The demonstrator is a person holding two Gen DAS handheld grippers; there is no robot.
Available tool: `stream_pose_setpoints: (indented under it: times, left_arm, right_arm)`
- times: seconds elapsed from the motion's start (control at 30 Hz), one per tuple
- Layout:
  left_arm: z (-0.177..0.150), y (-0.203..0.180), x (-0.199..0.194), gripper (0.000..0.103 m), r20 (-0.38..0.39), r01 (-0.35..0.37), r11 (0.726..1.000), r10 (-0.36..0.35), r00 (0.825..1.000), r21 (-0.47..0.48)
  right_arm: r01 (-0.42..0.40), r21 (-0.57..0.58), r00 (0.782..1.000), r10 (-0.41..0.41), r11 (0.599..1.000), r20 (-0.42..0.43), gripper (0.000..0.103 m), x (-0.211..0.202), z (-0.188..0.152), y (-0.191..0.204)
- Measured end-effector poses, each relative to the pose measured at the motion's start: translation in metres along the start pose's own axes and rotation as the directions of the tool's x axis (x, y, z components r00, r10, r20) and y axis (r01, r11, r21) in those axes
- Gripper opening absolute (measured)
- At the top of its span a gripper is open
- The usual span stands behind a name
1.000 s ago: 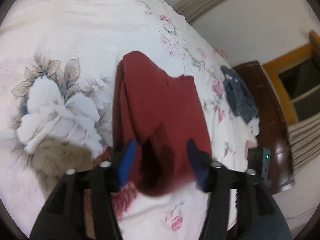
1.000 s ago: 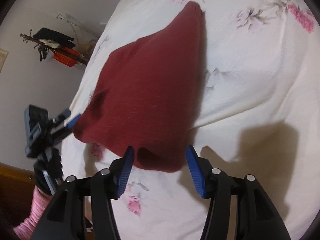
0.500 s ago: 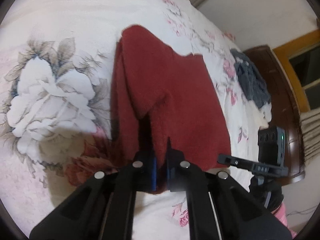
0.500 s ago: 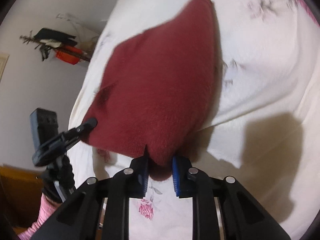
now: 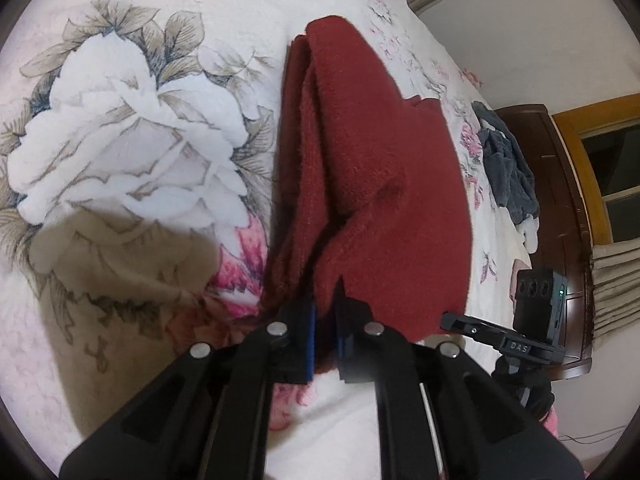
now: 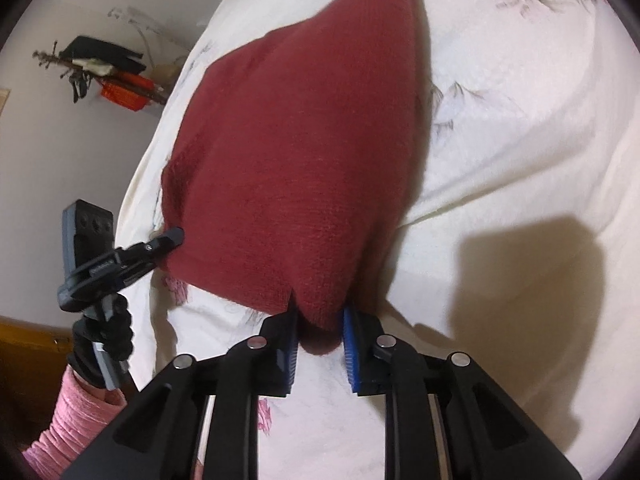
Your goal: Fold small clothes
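Pinching the near hem of the red sweater (image 5: pixel 372 184), the left tongs (image 5: pixel 325 330) and right tongs (image 6: pixel 319 350) both clamp it above the floral bed (image 5: pixel 120 128).

The sweater's (image 6: pixel 296 168) far tip runs off the right-wrist picture's top edge. Its near hem hides between the fingers (image 5: pixel 308 332) of the left gripper (image 5: pixel 325 330). The dark clothes (image 5: pixel 508 168) are too small to identify.

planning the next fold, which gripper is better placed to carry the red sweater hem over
Left. Its fingers are clamped tight on the red sweater hem, while the right gripper shows a wider gap around its corner.
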State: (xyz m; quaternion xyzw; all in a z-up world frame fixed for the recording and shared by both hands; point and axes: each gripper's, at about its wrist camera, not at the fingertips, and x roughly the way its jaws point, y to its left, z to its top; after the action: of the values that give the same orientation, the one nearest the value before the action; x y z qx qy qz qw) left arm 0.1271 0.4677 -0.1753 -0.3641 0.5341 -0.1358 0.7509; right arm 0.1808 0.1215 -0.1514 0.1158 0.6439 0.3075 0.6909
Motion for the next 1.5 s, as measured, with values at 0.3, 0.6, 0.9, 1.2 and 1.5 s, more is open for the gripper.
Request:
stream_pose_setpoints:
  times: [0.3,0.6,0.9,1.2,1.5]
  left_arm:
    - [0.039,-0.025,-0.033,0.033,0.093,-0.002,1.0,0.0,0.996,0.021]
    - [0.078,-0.03,0.012,0.014,0.054,0.003,0.999,-0.001,0.999,-0.052]
    - [0.079,-0.002,0.009,0.01,0.057,0.016,0.996,-0.011,0.998,-0.087]
    - [0.095,0.001,-0.003,0.066,0.048,0.006,0.998,-0.003,0.999,-0.059]
    - [0.121,-0.004,0.06,0.067,-0.082,0.063,0.998,-0.063,0.995,-0.007]
  right_arm:
    - [0.005,-0.042,0.998,-0.002,0.999,0.055,0.036,-0.033,0.007,0.0]
    - [0.01,-0.036,0.998,-0.008,0.999,0.058,0.036,-0.031,0.005,-0.004]
    - [0.011,-0.054,0.998,-0.008,0.998,0.058,0.036,-0.028,0.005,0.0]
    - [-0.063,-0.008,0.99,0.064,0.998,0.128,0.058,-0.047,0.034,-0.009]
    - [-0.128,0.087,0.986,0.118,0.988,0.114,0.066,-0.023,0.076,-0.038]
